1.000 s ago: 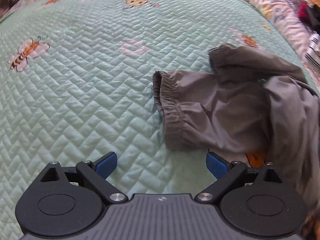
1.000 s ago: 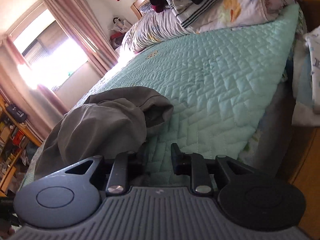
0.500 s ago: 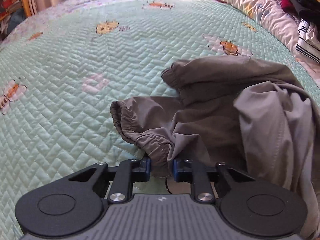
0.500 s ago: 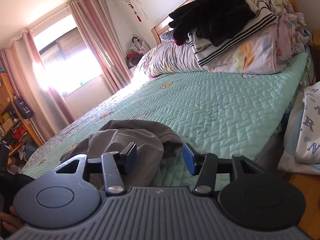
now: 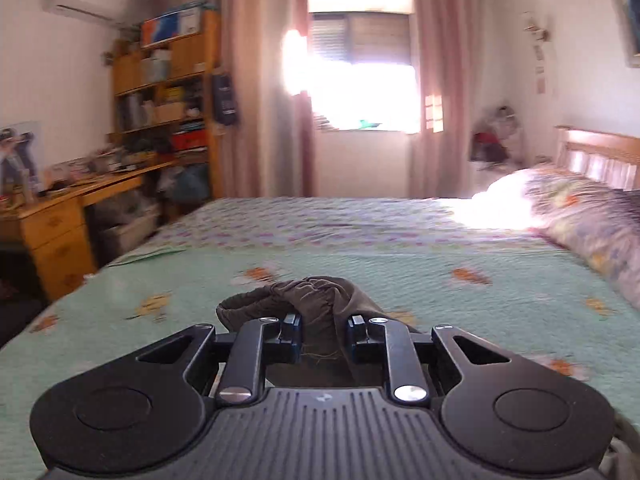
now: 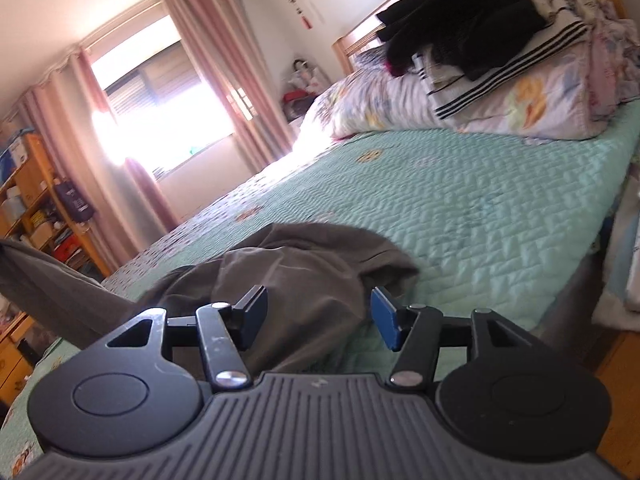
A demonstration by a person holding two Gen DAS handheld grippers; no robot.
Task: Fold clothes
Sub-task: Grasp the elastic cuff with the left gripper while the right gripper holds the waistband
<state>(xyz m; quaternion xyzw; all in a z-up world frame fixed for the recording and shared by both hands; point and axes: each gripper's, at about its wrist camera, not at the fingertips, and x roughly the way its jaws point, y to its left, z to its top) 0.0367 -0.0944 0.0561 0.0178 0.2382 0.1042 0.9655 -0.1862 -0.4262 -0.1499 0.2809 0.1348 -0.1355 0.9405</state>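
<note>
A grey garment with an elastic band [image 5: 316, 296] is gripped in my left gripper [image 5: 323, 338], which is shut on the gathered band and holds it up above the green quilted bed [image 5: 460, 308]. In the right wrist view the rest of the grey garment [image 6: 304, 272] lies crumpled on the bed [image 6: 480, 200], with one part stretched up to the left [image 6: 48, 280]. My right gripper [image 6: 318, 316] is open, its blue pads either side of the cloth and just above it.
Pillows with a pile of black and striped clothes [image 6: 480, 28] lie at the wooden headboard. A desk and shelves [image 5: 120, 152] stand left of the bed. A curtained window [image 5: 360, 80] is beyond. The bed's edge and floor [image 6: 616, 360] are at right.
My left gripper has lifted the elastic band off the bed and tilted up to face the window. My right gripper has opened wider over the cloth.
</note>
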